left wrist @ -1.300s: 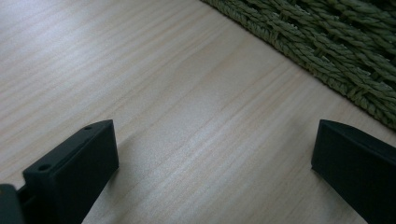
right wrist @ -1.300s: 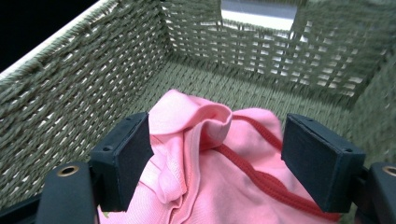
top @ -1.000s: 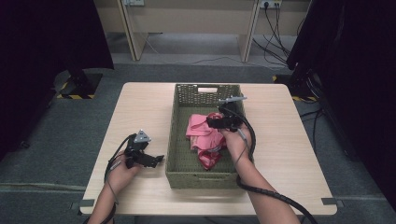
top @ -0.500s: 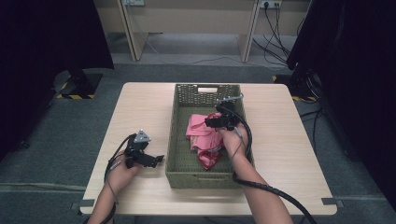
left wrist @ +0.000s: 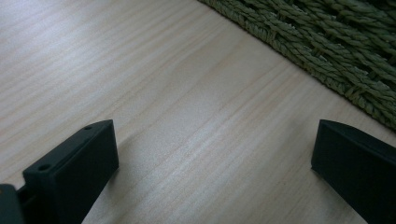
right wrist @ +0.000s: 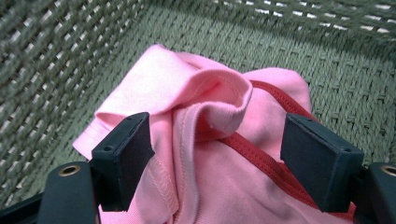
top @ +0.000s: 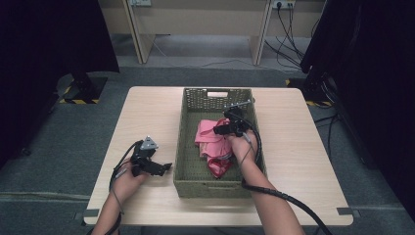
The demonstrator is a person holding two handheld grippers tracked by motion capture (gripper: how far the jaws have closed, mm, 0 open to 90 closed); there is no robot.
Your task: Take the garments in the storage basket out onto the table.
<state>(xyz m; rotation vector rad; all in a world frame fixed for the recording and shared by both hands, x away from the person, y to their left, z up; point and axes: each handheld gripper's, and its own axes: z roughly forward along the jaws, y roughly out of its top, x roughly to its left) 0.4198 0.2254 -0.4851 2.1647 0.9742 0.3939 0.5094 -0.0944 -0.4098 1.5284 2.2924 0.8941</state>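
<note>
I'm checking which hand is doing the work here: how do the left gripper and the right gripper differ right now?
The left gripper sits low over bare table outside the green basket; the right gripper reaches into the basket. Between the left's jaws lies plain wood; the right's jaws straddle a raised fold of the pink garment without pressing it. Both are open.
</note>
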